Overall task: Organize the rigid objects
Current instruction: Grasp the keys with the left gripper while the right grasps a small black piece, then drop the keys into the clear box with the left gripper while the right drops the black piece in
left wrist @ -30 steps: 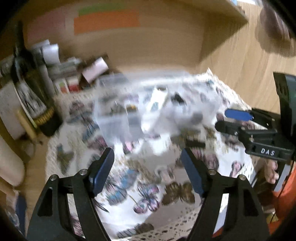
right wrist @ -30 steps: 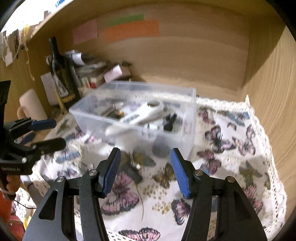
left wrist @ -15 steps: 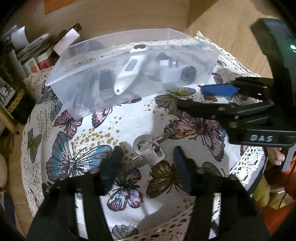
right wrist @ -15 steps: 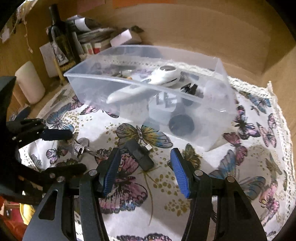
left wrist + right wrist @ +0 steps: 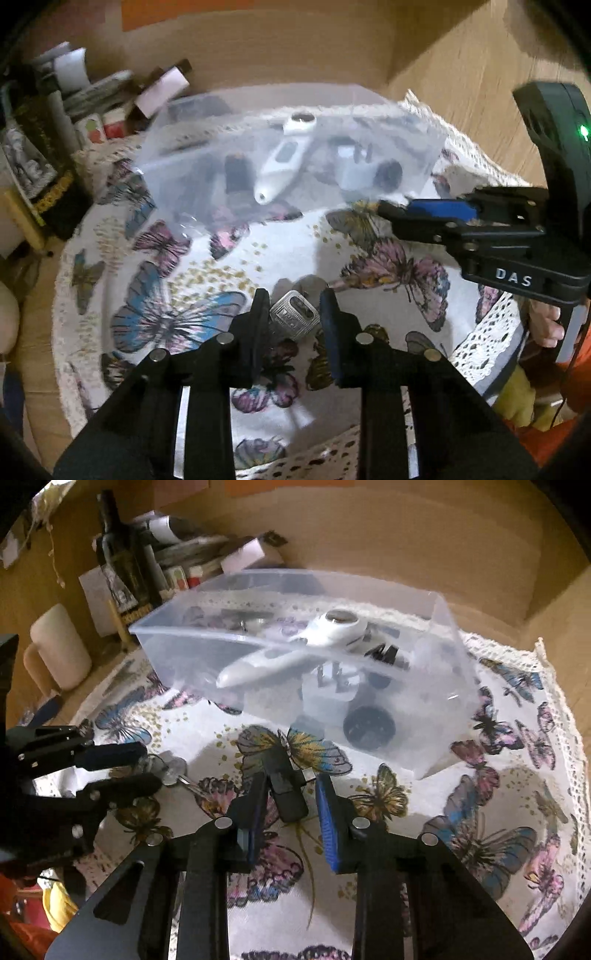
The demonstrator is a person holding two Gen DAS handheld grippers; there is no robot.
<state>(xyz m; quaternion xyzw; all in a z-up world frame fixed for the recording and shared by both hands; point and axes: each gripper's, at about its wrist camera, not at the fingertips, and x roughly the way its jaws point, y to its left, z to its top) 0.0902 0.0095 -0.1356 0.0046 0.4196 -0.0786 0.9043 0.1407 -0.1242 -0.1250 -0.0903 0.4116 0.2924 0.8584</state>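
straddling the keys (image 5: 293, 319) on the desk (image 5: 295, 251), left tool (image 5: 291, 317) partly spread, right tool (image 5: 290, 799) likewise spread about a black usb stick (image 5: 284, 790) near the clear bin (image 5: 443, 709); risk: thin keys slipping under the pads as they meet.

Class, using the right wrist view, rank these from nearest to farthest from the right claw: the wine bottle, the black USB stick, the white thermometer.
1. Black USB stick, between the fingers.
2. White thermometer, in the box ahead.
3. Wine bottle, far back left.

Black left gripper (image 5: 293, 314) with blue pads and silver screws; right gripper (image 5: 424, 212) marked "DAS".
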